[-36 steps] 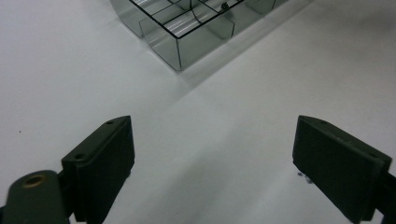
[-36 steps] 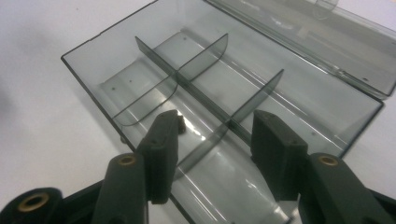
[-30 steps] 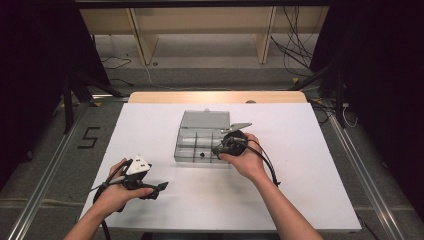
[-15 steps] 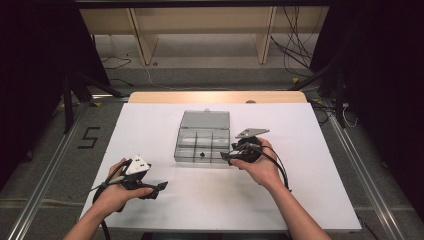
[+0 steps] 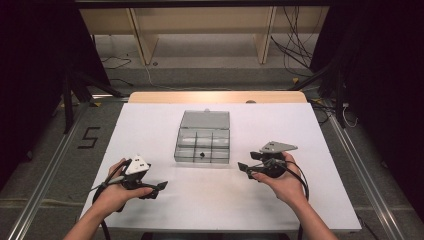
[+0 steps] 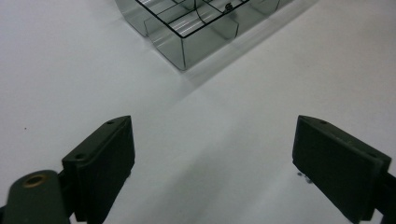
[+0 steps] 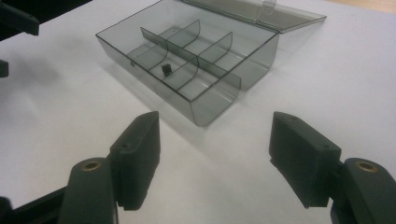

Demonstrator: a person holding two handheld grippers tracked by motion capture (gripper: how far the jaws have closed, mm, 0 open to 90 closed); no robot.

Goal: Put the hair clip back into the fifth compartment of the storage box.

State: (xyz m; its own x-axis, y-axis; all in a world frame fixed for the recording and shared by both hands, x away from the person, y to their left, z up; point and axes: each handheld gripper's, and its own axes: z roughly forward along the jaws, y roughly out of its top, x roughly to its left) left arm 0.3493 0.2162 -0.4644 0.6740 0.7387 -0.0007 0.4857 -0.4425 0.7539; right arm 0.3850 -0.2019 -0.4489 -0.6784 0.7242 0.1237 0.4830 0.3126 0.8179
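On the white bench (image 5: 225,200), my right hand-held gripper (image 5: 246,169) sits just to the right of the clear compartment box (image 5: 203,142), its jaws spread with nothing between them, having just been opening. The box stands mid-bench with its lid (image 5: 205,119) folded back flat behind it. A small dark part (image 5: 200,154) lies in a compartment of the front row, near the middle; in my right gripper view the same part (image 7: 165,69) stands against a curved divider. My left hand-held gripper (image 5: 159,187) rests low at the near left of the bench, well apart from the box, jaws spread wide over bare white surface. From my left gripper view, a corner of the box (image 6: 184,42) shows ahead, clear of both jaws.
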